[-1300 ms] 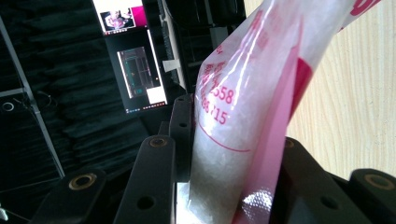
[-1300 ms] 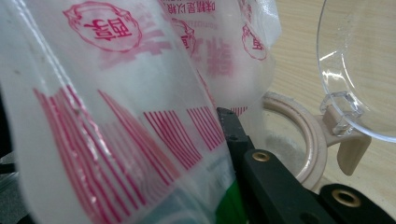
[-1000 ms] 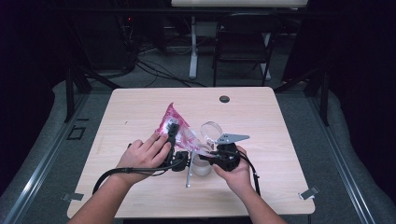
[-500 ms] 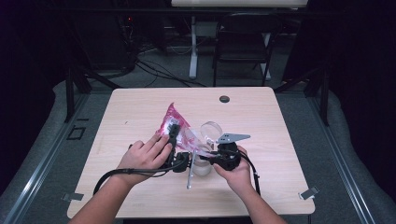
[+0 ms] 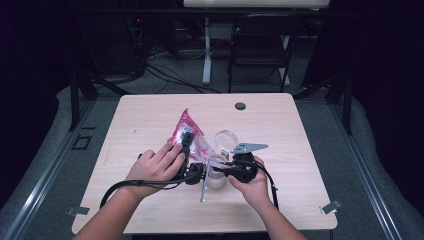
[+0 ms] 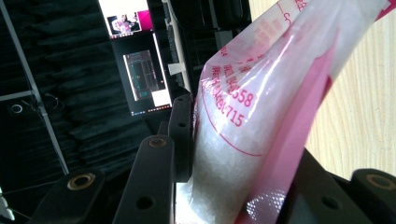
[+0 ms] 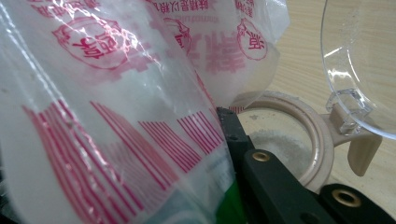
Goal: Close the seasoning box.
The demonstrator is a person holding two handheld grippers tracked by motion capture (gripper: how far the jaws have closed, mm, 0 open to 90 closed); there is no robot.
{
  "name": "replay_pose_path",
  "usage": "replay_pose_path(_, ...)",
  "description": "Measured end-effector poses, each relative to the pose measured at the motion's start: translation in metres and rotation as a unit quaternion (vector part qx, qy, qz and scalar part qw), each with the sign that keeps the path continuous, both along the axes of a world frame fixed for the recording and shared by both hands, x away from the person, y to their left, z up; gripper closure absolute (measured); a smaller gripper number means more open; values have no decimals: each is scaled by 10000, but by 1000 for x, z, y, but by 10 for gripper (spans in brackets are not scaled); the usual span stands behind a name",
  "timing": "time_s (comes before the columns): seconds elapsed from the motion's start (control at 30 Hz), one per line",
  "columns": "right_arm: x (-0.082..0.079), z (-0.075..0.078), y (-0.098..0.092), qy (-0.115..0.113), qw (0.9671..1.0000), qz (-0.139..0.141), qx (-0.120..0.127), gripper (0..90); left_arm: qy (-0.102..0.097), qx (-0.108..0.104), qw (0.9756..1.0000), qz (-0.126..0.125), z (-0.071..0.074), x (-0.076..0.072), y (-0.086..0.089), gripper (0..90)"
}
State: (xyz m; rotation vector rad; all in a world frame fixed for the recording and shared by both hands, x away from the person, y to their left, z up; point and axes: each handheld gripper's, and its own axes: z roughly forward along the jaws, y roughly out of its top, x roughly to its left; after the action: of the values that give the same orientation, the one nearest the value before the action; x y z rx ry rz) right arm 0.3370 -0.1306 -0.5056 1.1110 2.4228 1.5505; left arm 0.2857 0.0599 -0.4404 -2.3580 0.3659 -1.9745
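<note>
Both hand-held grippers [image 5: 200, 152] clamping bag [image 5: 186, 127], above jar [image 7: 285, 140]

Pink-printed bag [image 7: 116, 116] close; open jar [image 7: 285, 135], clear lid [image 7: 359, 70] raised.

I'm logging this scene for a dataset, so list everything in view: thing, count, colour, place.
pink-and-clear plastic bag of white grains: one, pink print on clear film, table centre, held above the jar by both grippers
clear jar with beige rim: one, lid open, some white grains inside, under the bag's lower end
clear hinged round lid: one, transparent, standing up from the jar rim
light wooden table: one, pale wood, centre of the room
small black round disc: one, black, far edge of the table
dark folding chair: one, black, behind the table
left gripper: one, black, shut on the bag
right gripper: one, black, shut on the bag's film
hands: two, near edge of the table
</note>
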Motion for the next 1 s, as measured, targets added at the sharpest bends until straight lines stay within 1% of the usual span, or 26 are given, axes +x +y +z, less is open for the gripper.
replay_pose_path(0.23,1,-1,0,10,10000,2,47,900,-34,17,10000,-39,2,-3,-4,719)
replay_pose_path(0.43,1,-1,0,0,10000,-25,21,900,-61,56,10000,-49,1,-3,-4,718)
replay_pose_path(0.5,1,-1,-1,4,10000,-38,5,900,-70,38,10000,-53,0,-3,-4,717)
replay_pose_path(0.57,1,-1,-1,2,10000,-36,-9,900,-73,52,9999,-49,0,-3,-5,717)
replay_pose_path(0.6,1,-1,-1,15,10000,-37,-19,900,-21,77,10000,-31,-1,-3,-5,716)
replay_pose_path(0.67,1,-2,-1,27,10000,-40,-22,900,-39,122,9999,-62,0,-3,-5,715)
replay_pose_path(0.77,1,-2,0,2,10000,-38,-17,900,-26,101,9999,-69,0,-2,-6,708)
replay_pose_path(0.87,1,-2,0,13,10000,-6,-71,900,-73,113,9999,-88,0,-2,-7,702)
replay_pose_path(1.0,1,-3,1,-7,10000,-20,-74,900,-42,74,9999,-96,0,-1,-9,698)
